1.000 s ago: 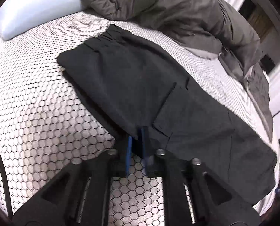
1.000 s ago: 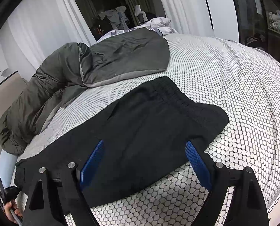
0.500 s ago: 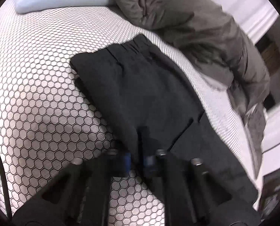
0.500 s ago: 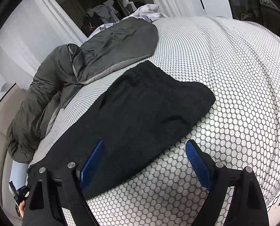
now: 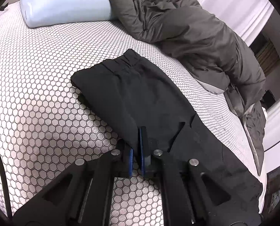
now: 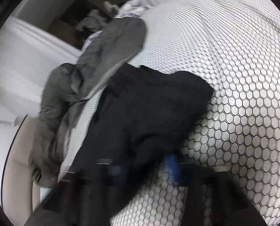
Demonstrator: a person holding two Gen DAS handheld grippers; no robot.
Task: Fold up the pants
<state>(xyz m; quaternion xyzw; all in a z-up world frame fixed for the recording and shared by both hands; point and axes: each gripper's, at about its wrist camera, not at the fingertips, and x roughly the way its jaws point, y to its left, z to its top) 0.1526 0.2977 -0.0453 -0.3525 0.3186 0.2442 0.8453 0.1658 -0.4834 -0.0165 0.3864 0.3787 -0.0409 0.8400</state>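
Observation:
Black pants (image 5: 147,98) lie lengthwise on the hexagon-patterned bed (image 5: 36,103), folded in half, waistband at the far end. My left gripper (image 5: 137,146) is shut on the near side edge of the pants, blue pads pinching the fabric. In the right wrist view, which is blurred by motion, the pants (image 6: 149,113) lie just ahead of my right gripper (image 6: 145,167). Its blue pads straddle the near edge of the fabric with a narrowed gap; whether they grip it is unclear.
A grey-brown duvet (image 5: 187,28) is heaped along the far side of the bed, also in the right wrist view (image 6: 94,71). A pale blue pillow (image 5: 64,1) lies at the bed's head. White curtains (image 5: 230,5) hang beyond.
The left gripper stayed shut on the pants edge while its view swung toward the pillow. The right gripper moved fast toward the pants, and its wide-open jaws narrowed around the fabric edge.

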